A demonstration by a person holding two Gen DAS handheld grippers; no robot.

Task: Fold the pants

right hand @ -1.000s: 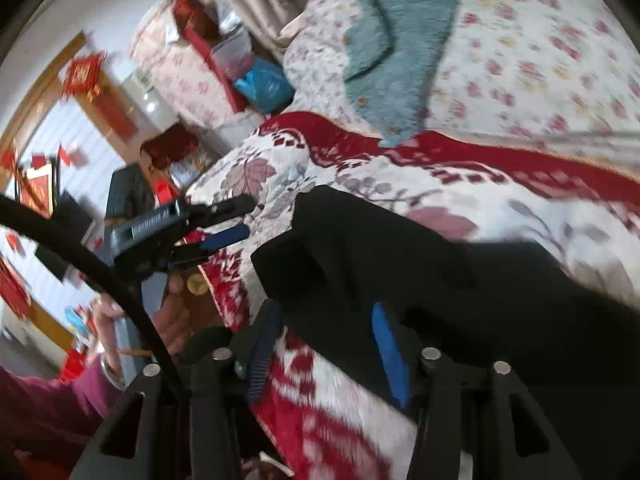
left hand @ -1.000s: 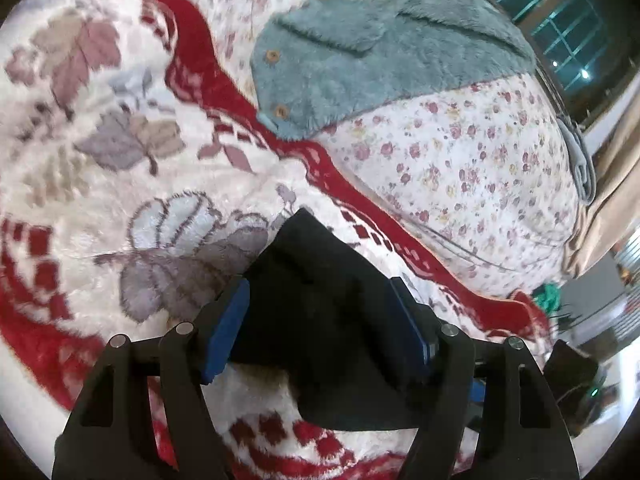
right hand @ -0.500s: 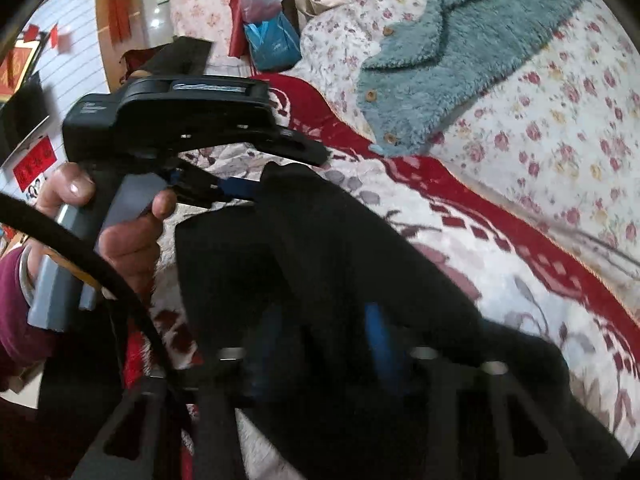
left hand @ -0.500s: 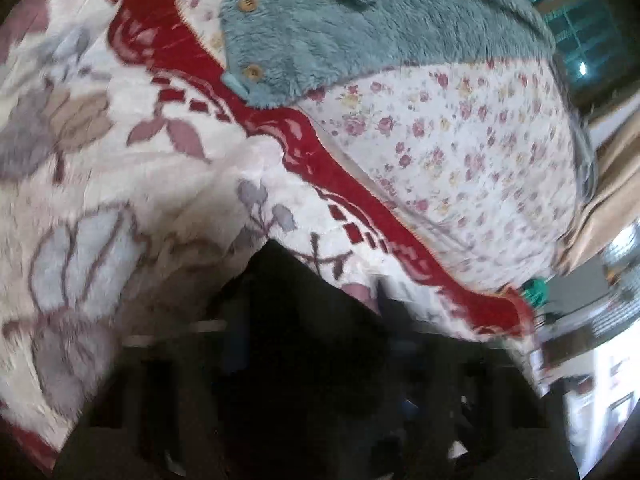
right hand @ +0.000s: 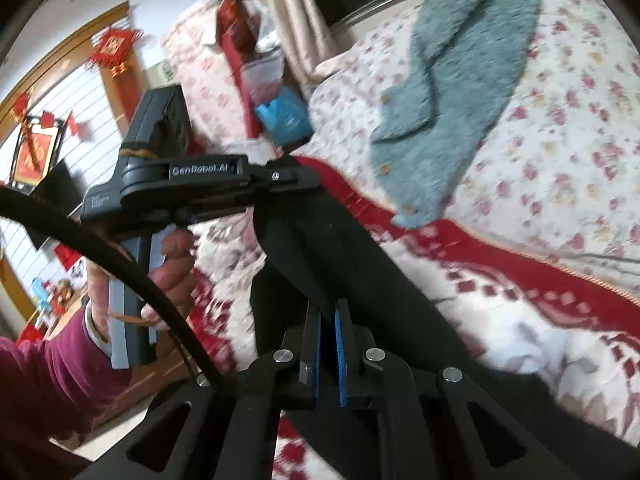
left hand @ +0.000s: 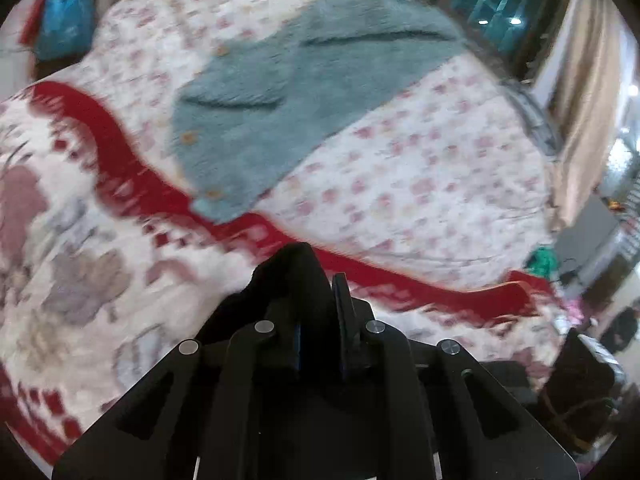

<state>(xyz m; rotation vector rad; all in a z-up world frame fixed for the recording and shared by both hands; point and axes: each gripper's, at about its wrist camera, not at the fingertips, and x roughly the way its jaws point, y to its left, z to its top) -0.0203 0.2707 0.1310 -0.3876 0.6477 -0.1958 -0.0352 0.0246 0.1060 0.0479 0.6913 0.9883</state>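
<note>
A: How does the left hand-held gripper [left hand: 318, 304] stand?

B: Its jaws are closing, nearly together, with a bunched fold of the black pants [left hand: 288, 280] pinched between the blue pads. The cloth pokes up past the fingertips.

A: And the right hand-held gripper [right hand: 328, 320]?

B: Clamped as tight as it goes on another part of the pants [right hand: 332, 248]; the blue pads stand almost together with black cloth between them.

A: Where do the pants lie?

B: Lifted at one edge off the bed, stretched between the two hand-held grippers. In the right wrist view the black cloth runs from the right one up to the left hand-held gripper [right hand: 296, 178], which a hand [right hand: 172, 268] in a magenta sleeve [right hand: 52, 376] holds by its grip. The rest trails away to the lower right over the red and white blanket [right hand: 520, 300].

A: What is around it?

B: Beyond the blanket's red border lies a floral quilt [left hand: 420, 168], and on it a fluffy teal garment [left hand: 300, 92] with buttons, well apart from the pants.
</note>
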